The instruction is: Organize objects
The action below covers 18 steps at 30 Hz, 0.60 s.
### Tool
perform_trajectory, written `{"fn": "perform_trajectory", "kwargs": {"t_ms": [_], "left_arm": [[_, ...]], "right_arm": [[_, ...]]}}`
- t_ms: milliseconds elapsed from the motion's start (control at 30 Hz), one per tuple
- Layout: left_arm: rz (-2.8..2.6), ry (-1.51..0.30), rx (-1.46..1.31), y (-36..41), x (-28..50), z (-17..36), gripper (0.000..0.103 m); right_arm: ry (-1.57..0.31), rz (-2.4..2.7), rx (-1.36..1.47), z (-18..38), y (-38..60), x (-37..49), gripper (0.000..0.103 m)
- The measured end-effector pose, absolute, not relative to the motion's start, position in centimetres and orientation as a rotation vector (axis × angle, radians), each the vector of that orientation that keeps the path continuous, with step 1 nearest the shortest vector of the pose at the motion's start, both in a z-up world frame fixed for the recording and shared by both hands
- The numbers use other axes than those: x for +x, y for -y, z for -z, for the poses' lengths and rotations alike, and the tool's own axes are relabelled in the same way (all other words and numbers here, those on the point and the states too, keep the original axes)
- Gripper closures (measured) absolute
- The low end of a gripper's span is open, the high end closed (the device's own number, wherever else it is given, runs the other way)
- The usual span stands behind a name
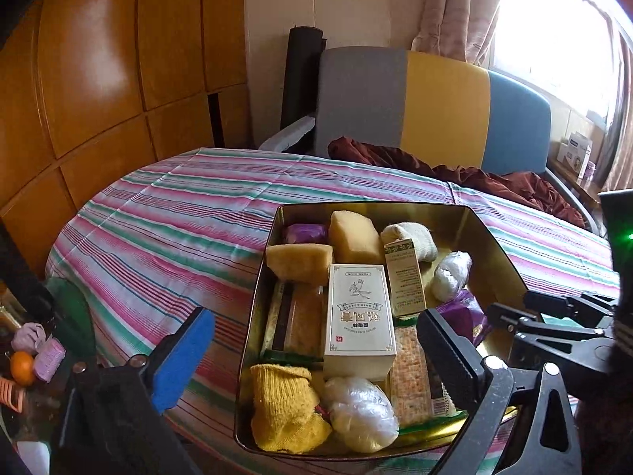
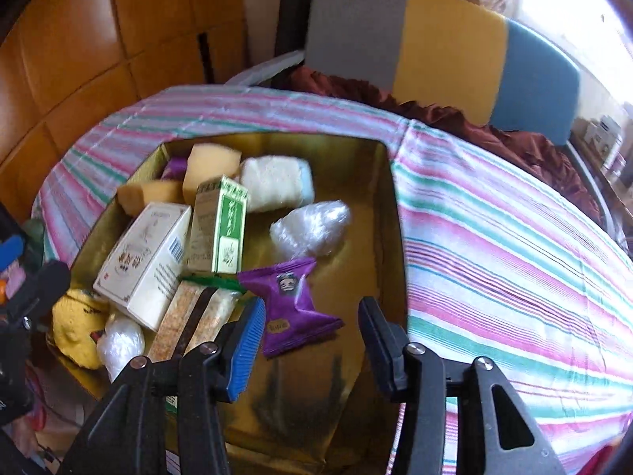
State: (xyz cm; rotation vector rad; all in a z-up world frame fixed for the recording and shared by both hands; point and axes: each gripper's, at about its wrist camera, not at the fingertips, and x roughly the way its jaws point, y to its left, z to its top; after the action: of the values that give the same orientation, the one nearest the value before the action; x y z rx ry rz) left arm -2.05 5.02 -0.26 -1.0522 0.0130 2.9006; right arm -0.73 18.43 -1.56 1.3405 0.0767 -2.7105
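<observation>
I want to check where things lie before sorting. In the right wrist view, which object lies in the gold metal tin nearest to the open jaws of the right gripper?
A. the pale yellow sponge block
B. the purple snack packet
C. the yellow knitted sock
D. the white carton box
B: the purple snack packet lies on the gold metal tin floor, just ahead of the right gripper.

We see glossy wood panels (image 1: 99,79) on the left. A grey, yellow and blue chair (image 1: 435,107) stands beyond the striped tablecloth (image 1: 178,206). Daylight floods the curtained window (image 1: 554,31).

Gold tin (image 1: 494,237), purple snack packet (image 2: 294,304), pink-green striped cloth (image 1: 178,206)
</observation>
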Motion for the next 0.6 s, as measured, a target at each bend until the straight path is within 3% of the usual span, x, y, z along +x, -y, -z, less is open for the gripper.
{"fn": "perform_trajectory", "kwargs": {"t_ms": [100, 600], "left_arm": [[-2.88, 0.01, -1.058, -5.1, -1.6, 0.3, 0.0], [-2.943, -0.025, -1.007, -6.0, 0.6, -0.4, 0.0]], "right_arm": [[-0.068, 2.783, 1.282, 0.8, -18.5, 0.2, 0.044], [-0.077, 2.851, 1.19, 0.1, -17.8, 3.3, 0.043]]}}
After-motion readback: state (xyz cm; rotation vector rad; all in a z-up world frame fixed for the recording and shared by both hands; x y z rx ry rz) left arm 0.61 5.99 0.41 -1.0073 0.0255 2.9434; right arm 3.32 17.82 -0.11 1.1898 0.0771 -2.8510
